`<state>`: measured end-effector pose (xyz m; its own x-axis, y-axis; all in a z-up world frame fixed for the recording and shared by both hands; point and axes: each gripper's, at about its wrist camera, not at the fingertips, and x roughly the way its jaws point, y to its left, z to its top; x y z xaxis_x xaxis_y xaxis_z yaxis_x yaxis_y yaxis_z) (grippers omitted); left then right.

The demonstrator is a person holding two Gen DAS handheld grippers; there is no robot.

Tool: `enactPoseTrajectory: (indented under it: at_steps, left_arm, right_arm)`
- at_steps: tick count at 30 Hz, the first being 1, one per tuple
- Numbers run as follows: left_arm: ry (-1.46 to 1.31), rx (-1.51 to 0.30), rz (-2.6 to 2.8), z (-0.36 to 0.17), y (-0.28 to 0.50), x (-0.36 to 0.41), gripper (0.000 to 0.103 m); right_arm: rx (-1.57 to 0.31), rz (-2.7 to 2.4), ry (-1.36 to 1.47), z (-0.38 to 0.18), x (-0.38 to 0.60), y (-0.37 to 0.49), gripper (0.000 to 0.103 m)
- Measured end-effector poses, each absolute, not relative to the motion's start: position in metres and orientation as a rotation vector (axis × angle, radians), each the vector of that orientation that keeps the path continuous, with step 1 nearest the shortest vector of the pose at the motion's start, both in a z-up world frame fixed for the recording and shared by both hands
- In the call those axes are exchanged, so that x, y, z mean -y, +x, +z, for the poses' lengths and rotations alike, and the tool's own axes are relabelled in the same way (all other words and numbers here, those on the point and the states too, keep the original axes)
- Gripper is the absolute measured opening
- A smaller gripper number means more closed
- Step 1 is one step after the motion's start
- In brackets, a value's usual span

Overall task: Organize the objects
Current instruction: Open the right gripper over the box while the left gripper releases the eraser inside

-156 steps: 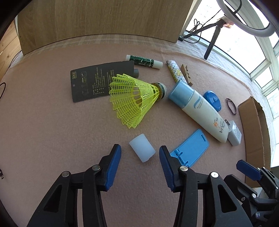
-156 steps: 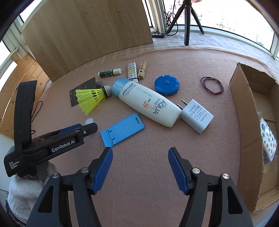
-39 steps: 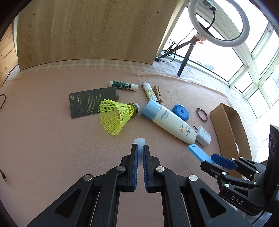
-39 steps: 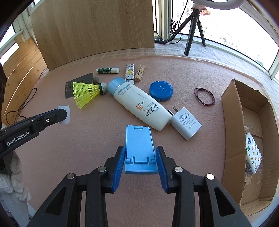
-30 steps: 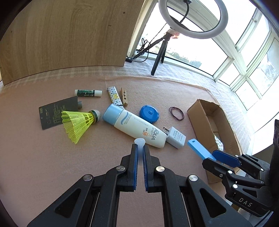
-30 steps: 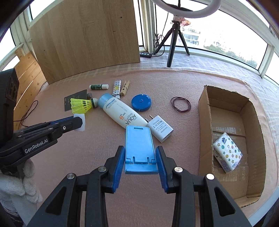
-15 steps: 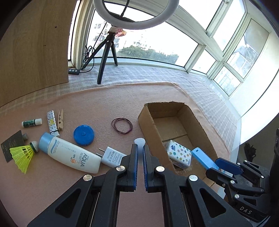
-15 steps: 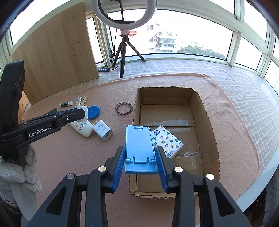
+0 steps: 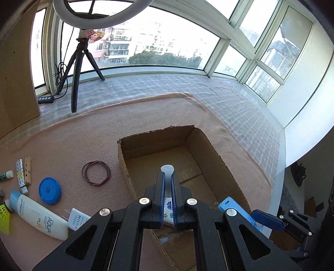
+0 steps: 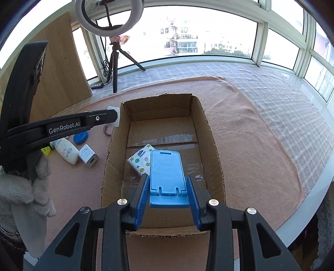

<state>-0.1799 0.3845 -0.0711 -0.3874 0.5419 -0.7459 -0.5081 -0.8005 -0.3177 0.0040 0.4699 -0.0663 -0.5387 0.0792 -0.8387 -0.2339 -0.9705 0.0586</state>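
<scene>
you've swung both hands from the clutter over to the cardboard box (image 10: 210, 146) at 12 o'clock, left gripper (image 9: 167, 187) pinched on the white cap (image 9: 167, 169), right gripper (image 10: 168, 187) clamping the blue phone stand (image 10: 167, 166), so both look ready to drop.

Curved bay windows (image 9: 167, 48) bright with daylight; ring light (image 10: 108, 18) on tripod; wooden panel (image 10: 60, 62).

Matt corrugated cardboard box (image 10: 210, 146) on fuzzy pink cloth worktop (image 10: 240, 125); smooth glossy blue plastic stand (image 10: 167, 166); translucent plastic cap (image 9: 167, 169).
</scene>
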Motion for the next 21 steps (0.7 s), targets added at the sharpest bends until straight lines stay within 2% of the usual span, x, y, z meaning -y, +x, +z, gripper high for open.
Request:
enactPoseTrajectory:
  at_steps: [8, 11, 12, 13, 14, 16, 21]
  left_arm:
    - [-1.198, 0.025, 2.199, -0.077, -0.193, -0.412, 0.007]
    - [-1.205, 0.024, 2.187, -0.08, -0.198, -0.419, 0.022]
    - [-1.219, 0.013, 2.185, -0.081, -0.2, -0.421, 0.037]
    - [-1.235, -0.002, 2.191, -0.083, -0.201, -0.423, 0.049]
    - [-1.236, -0.009, 2.204, -0.083, -0.202, -0.423, 0.066]
    - [-1.219, -0.002, 2.217, -0.082, -0.201, -0.421, 0.068]
    - [-1.233, 0.005, 2.222, -0.084, -0.202, -0.414, 0.068]
  right_arm:
    - [-0.258, 2.595, -1.413, -0.073, -0.484, 0.002, 0.033]
    - [-0.266, 2.599, -1.431, -0.075, -0.488, 0.001, 0.034]
    - [-0.267, 2.603, -1.436, -0.075, -0.488, 0.0, 0.035]
    - [-0.26, 2.603, -1.445, -0.076, -0.487, -0.001, 0.041]
    - [-0.25, 2.597, -1.444, -0.076, -0.486, 0.0, 0.049]
    - [-0.247, 2.613, -1.427, -0.074, -0.485, 0.001, 0.055]
    - [-0.267, 2.615, -1.428, -0.074, -0.486, 0.001, 0.056]
